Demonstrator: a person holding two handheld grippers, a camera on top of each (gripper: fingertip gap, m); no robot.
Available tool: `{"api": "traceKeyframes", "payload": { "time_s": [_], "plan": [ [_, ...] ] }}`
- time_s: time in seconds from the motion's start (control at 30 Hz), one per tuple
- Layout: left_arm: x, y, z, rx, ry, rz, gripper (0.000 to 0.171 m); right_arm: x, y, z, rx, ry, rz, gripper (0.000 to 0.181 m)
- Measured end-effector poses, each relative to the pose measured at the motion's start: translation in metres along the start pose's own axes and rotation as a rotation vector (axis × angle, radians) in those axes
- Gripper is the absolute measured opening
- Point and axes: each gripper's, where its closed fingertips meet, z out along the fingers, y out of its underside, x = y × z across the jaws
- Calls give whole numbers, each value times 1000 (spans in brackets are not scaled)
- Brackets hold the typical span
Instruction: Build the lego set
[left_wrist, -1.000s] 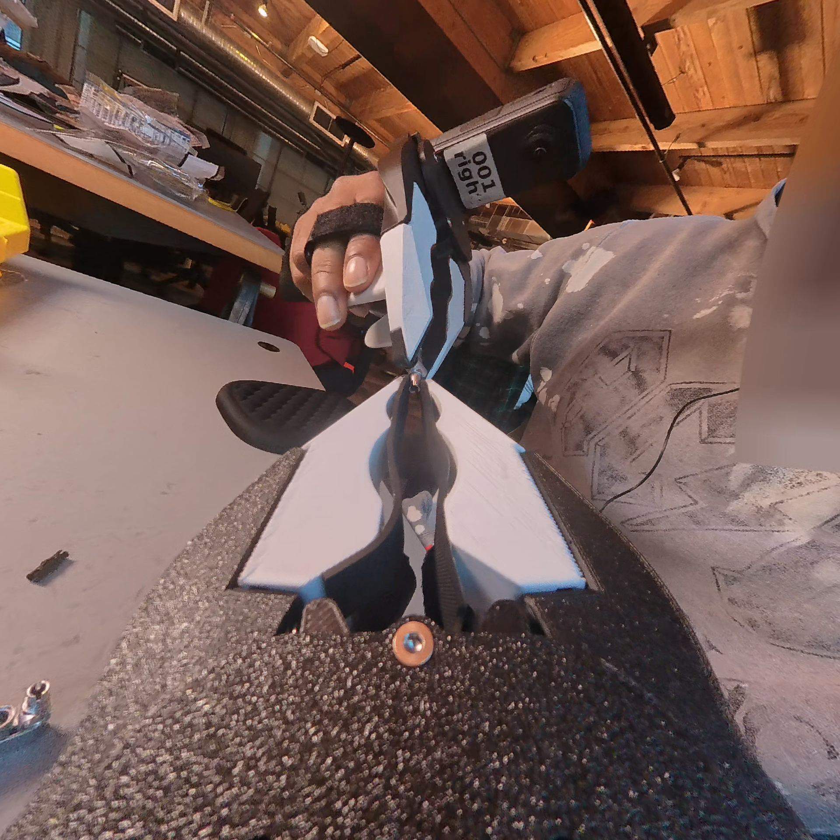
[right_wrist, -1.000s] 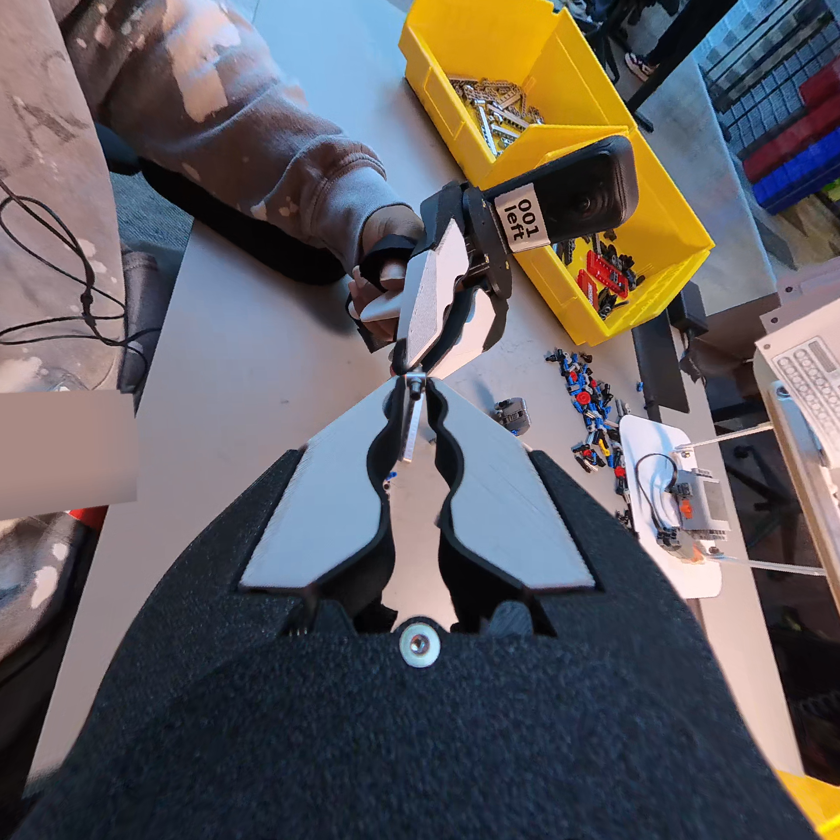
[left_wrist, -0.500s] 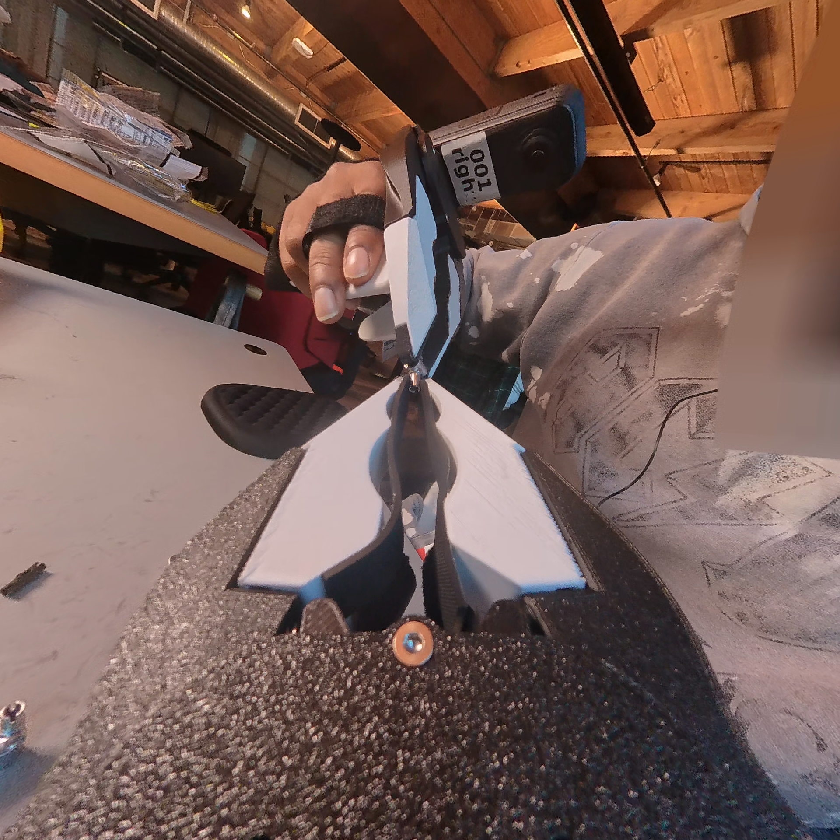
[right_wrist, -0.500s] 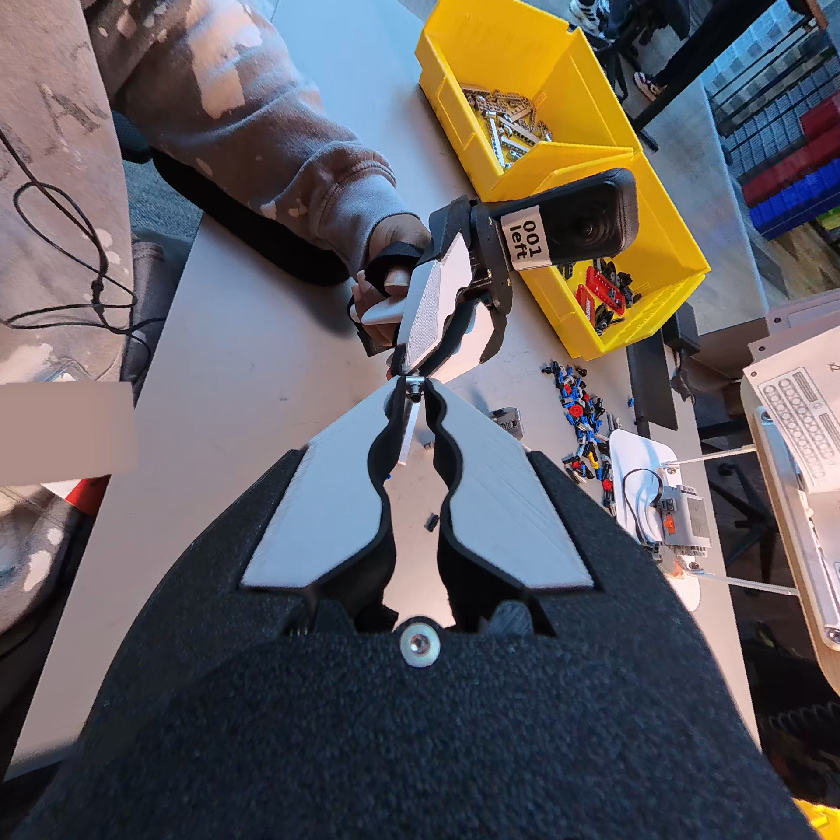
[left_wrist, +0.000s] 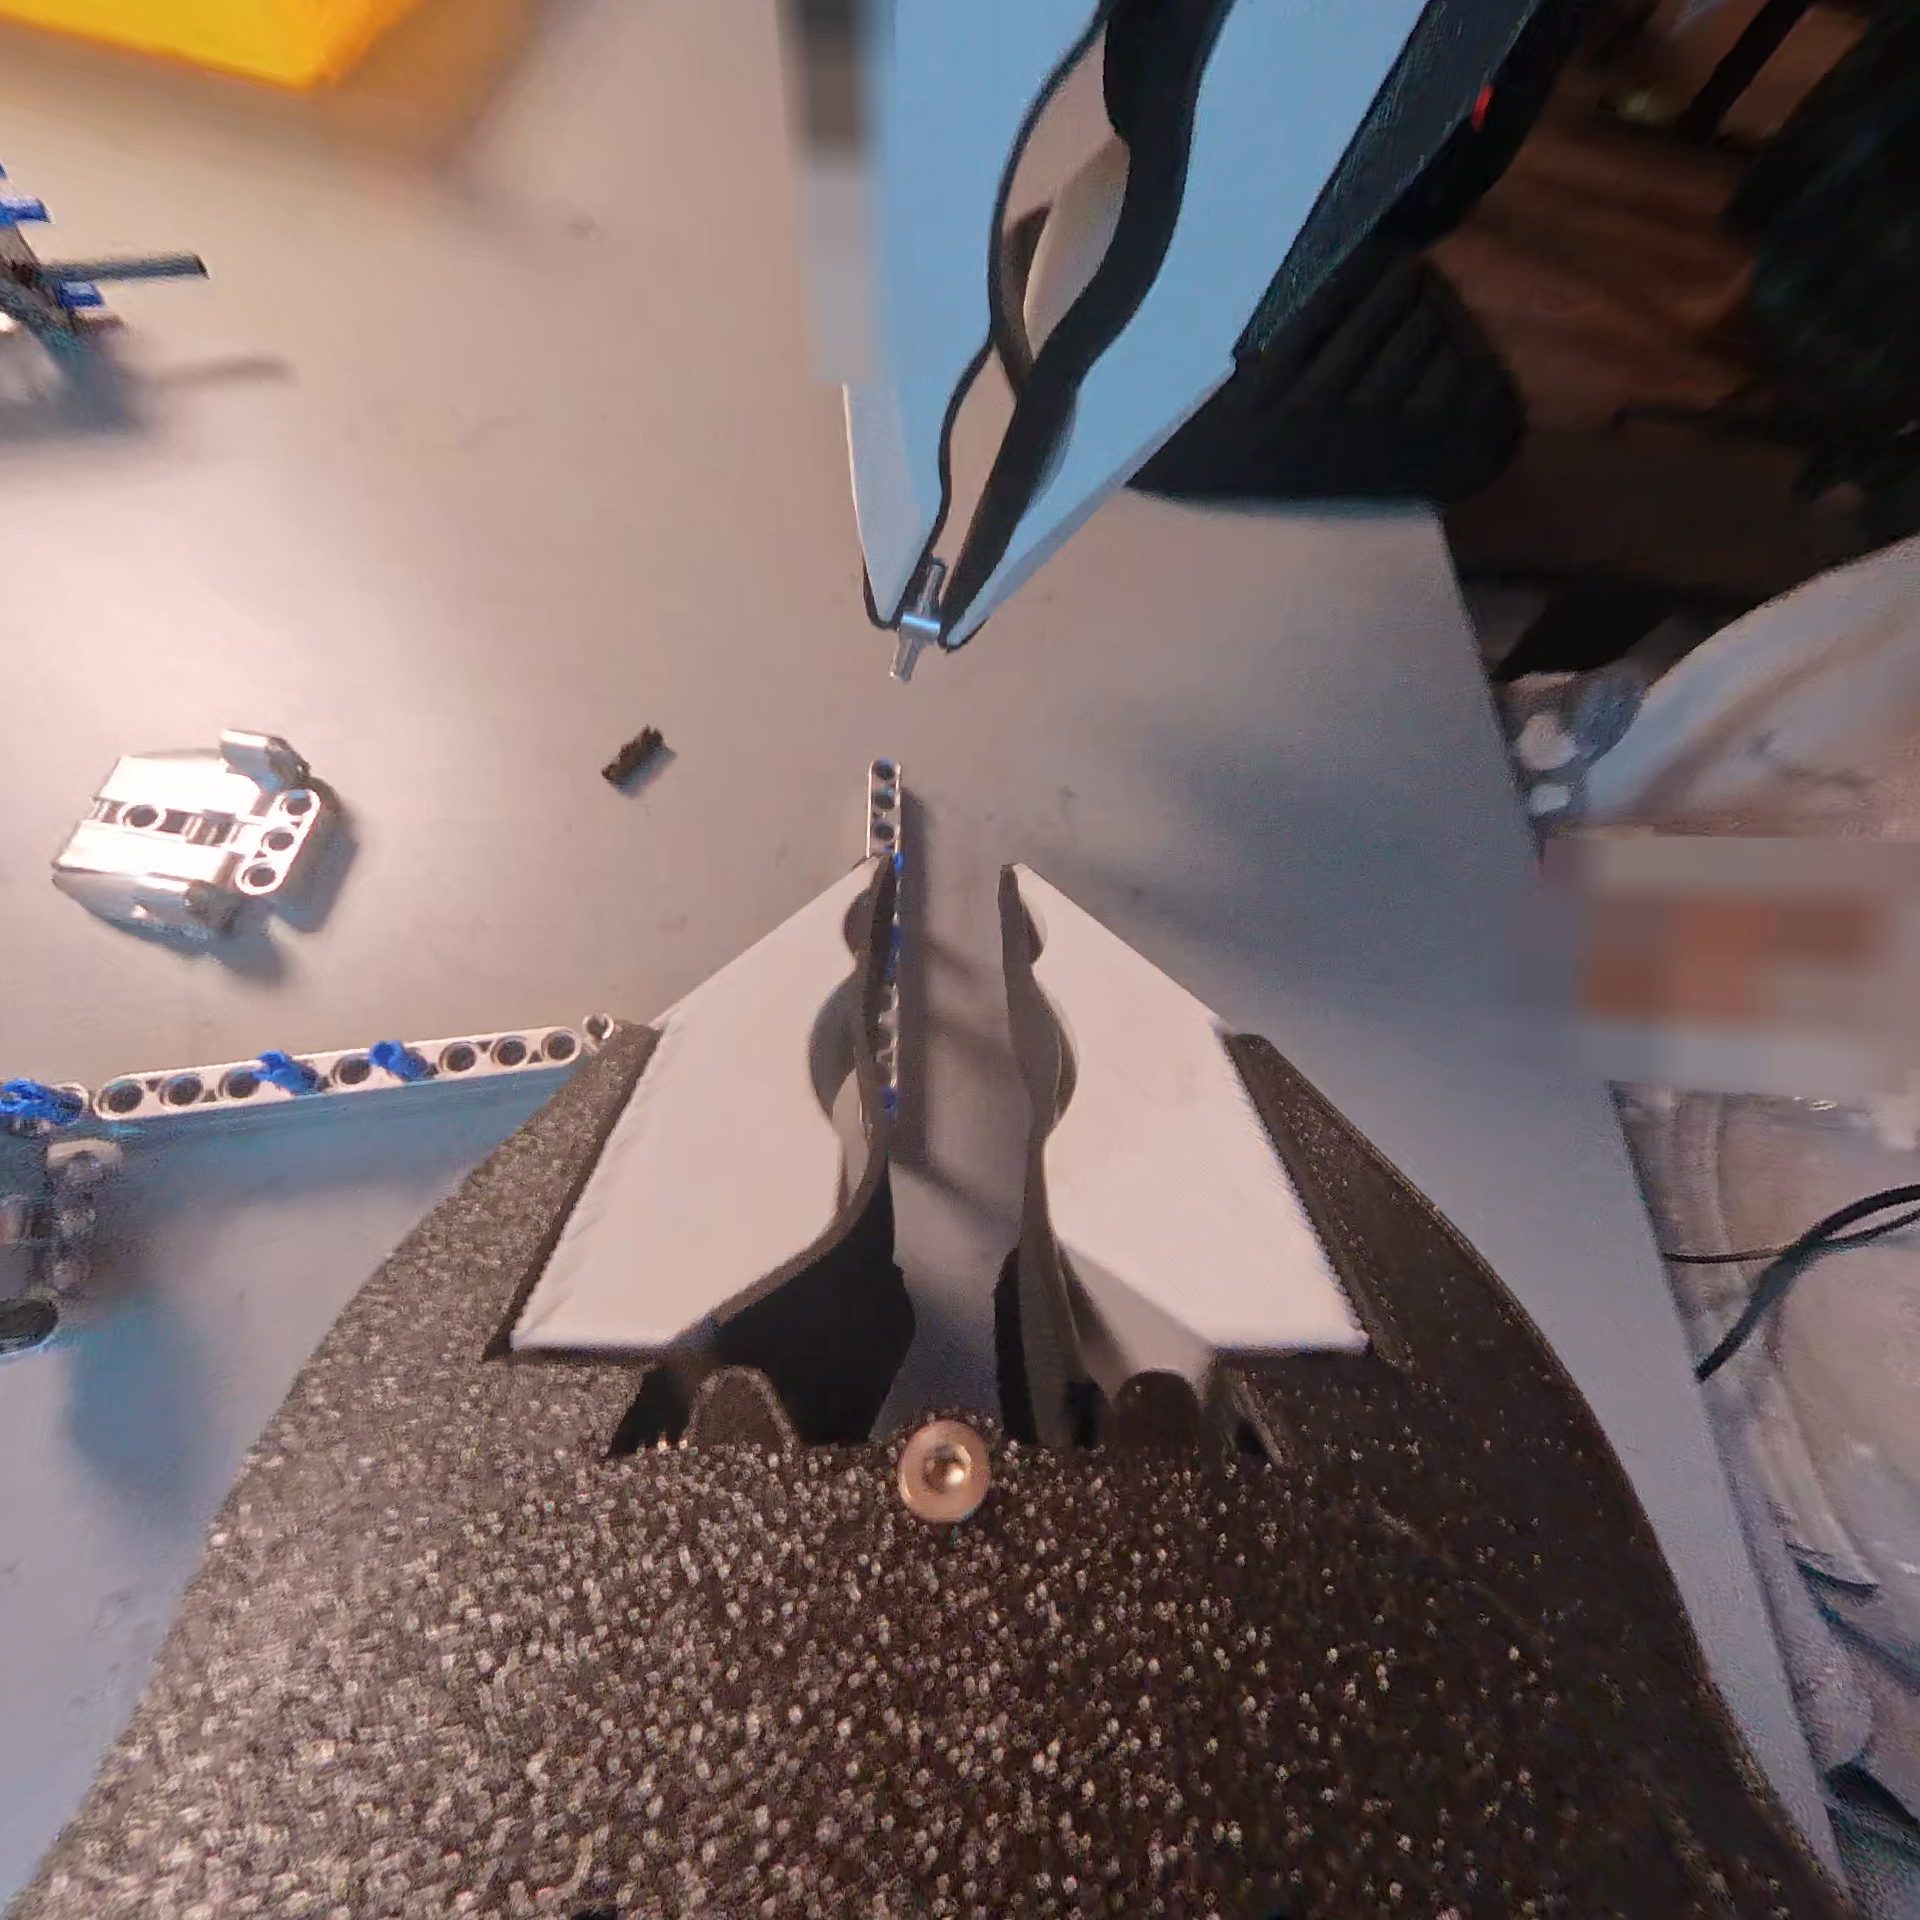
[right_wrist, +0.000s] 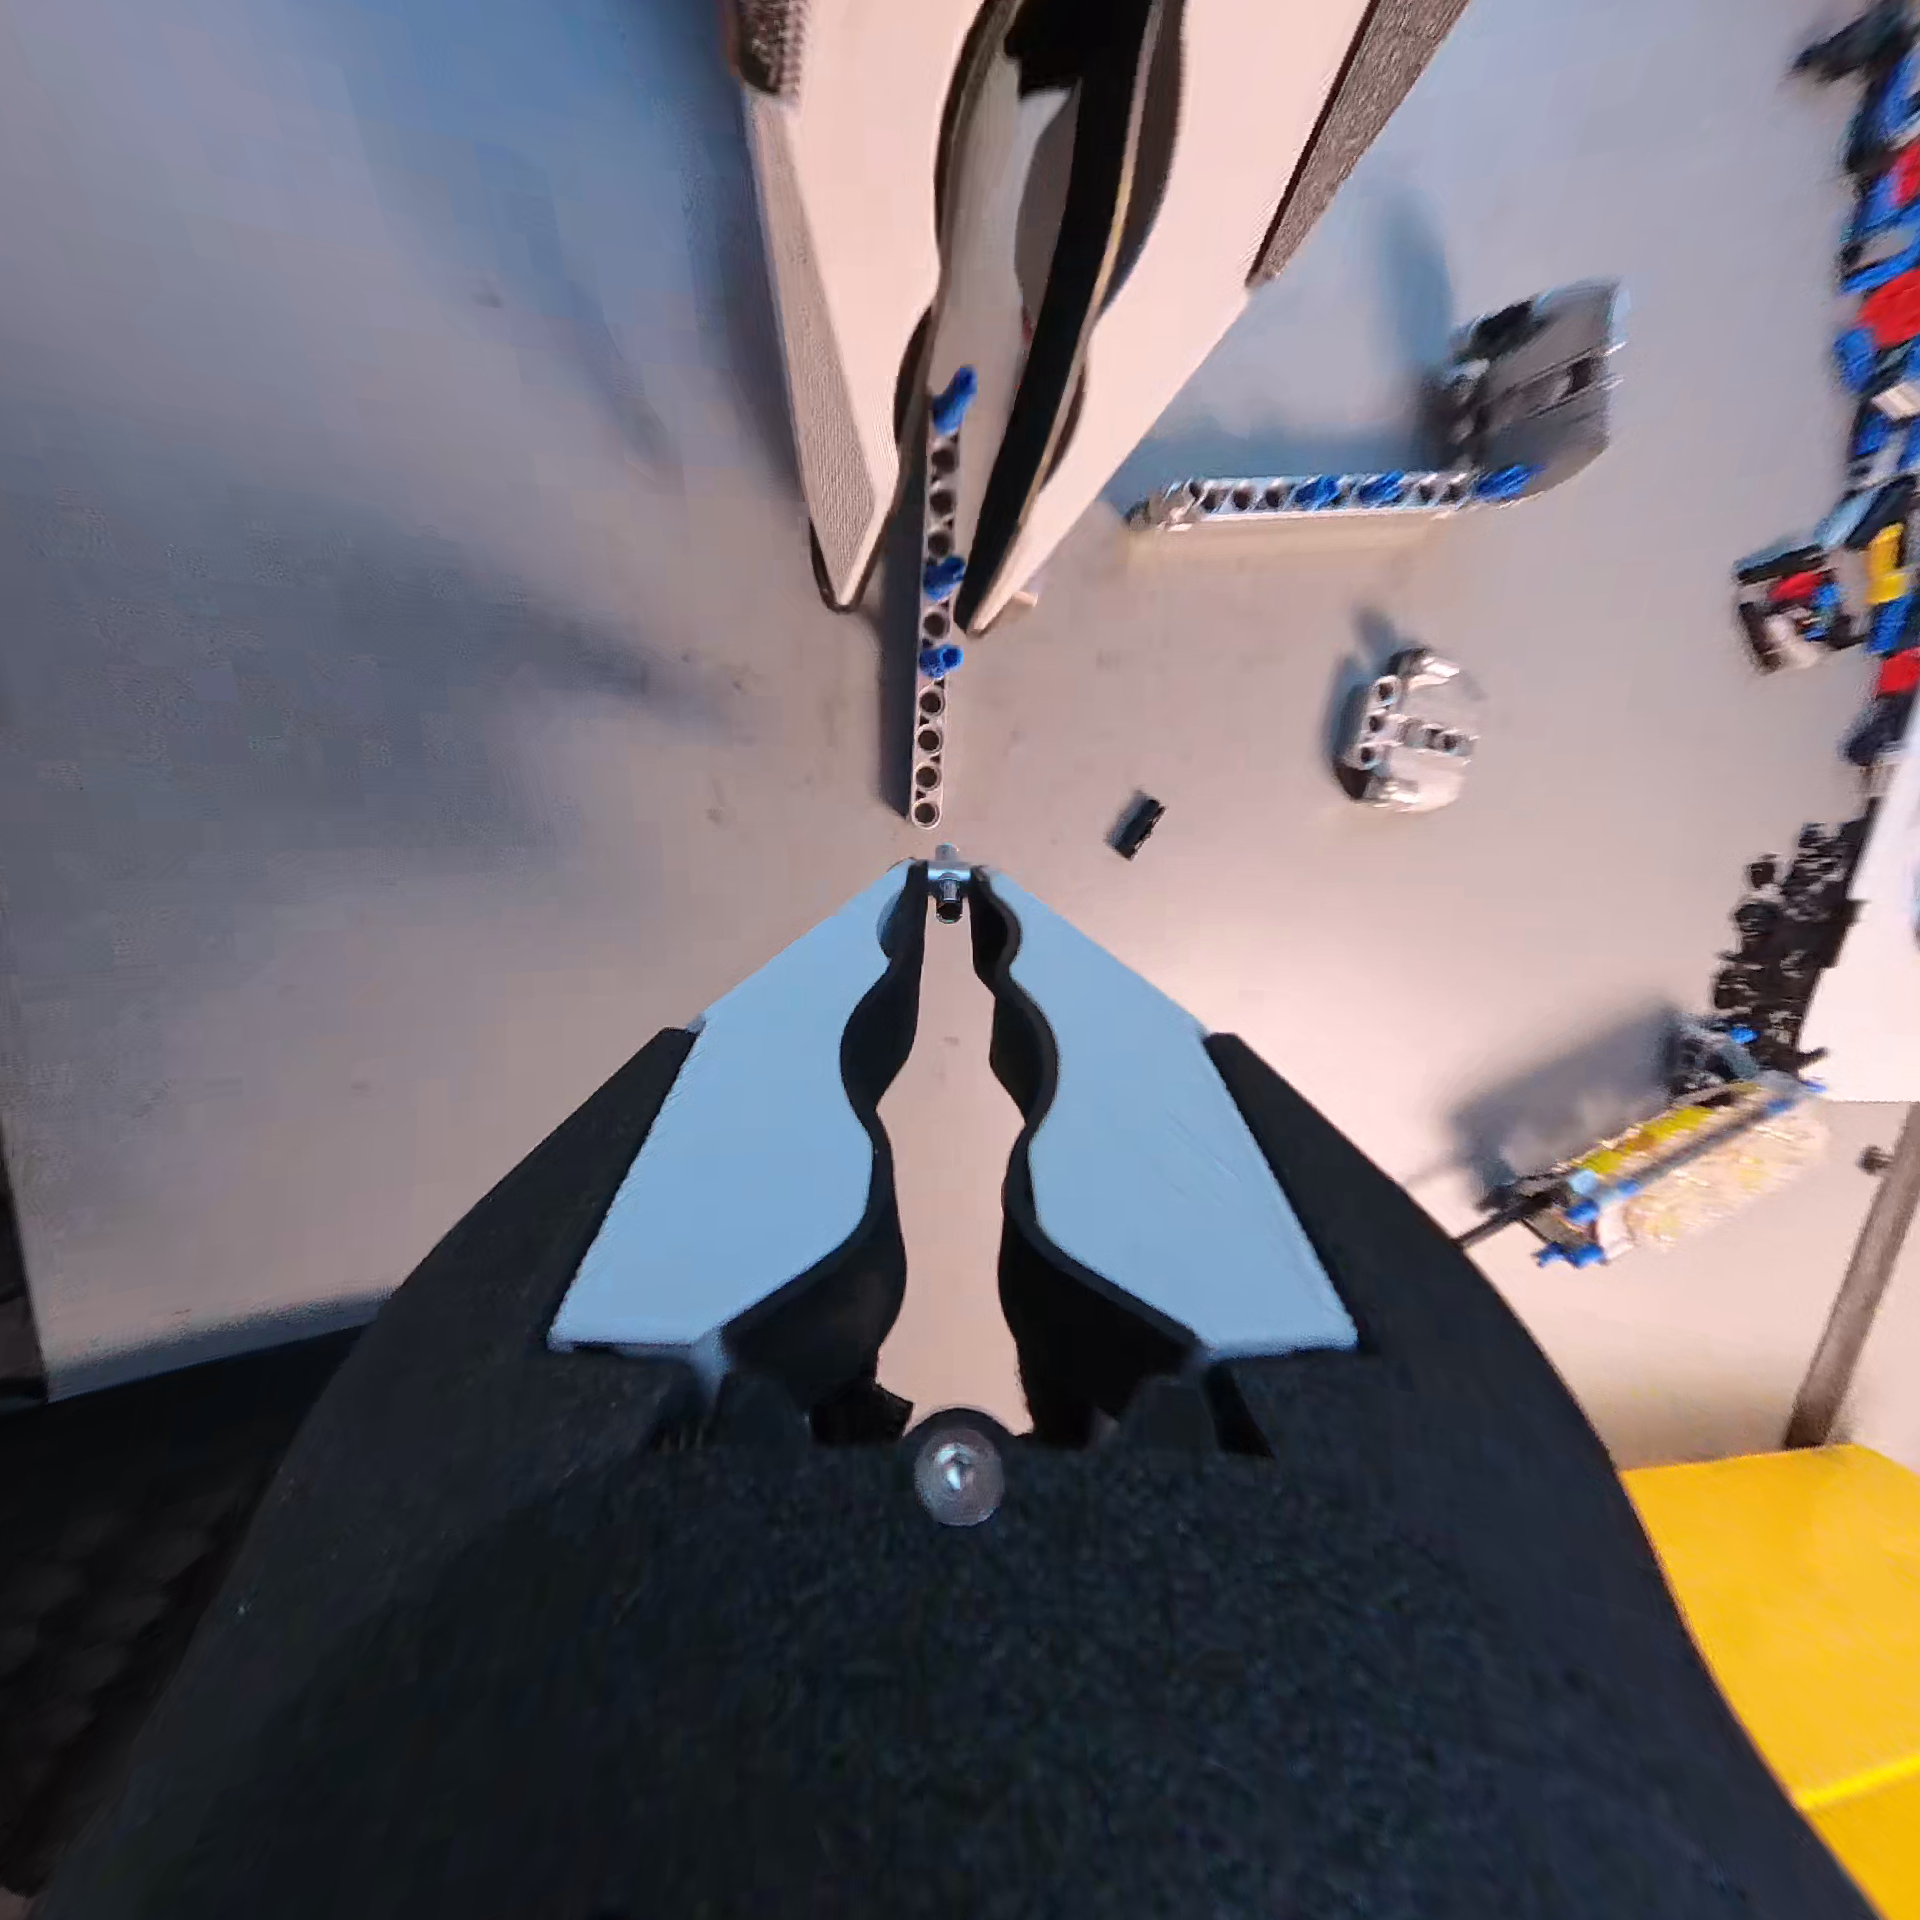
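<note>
Your right gripper (right_wrist: 943, 883) is clamped on a small grey pin (right_wrist: 945, 891). At 12 o'clock, your left gripper (left_wrist: 940, 878), parted, has the holed grey beam (left_wrist: 884, 821) against one finger above the surface (left_wrist: 468, 520).

Grey tabletop (right_wrist: 364, 623), warm light.
Yellow bin (right_wrist: 1787, 1621) at table's near right edge; dark floor past its left edge.

The grey counter (left_wrist: 436, 540) holds a small black piece (left_wrist: 636, 755), a grey block (left_wrist: 197, 831) at nine o'clock, and a long holed bar (left_wrist: 343, 1070).
</note>
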Motion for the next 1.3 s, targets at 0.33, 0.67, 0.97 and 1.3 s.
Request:
{"api": "traceKeyframes", "payload": {
  "time_s": [0.33, 0.67, 0.97, 1.3],
  "plan": [
    [-8, 19, 16, -137, -124, 136, 6, -6, -1, 19, -85, -128, -32, 5],
    [-8, 20, 16, -134, -102, 100, 5, -13, 0, 22, -134, -164, -49, 5],
    [-8, 20, 17, -137, -94, 87, 5, -13, 0, 24, -167, -166, -65, 5],
    [-6, 20, 17, -137, -69, 57, 5, -13, 0, 23, -198, -152, -111, 5]
  ]
}}
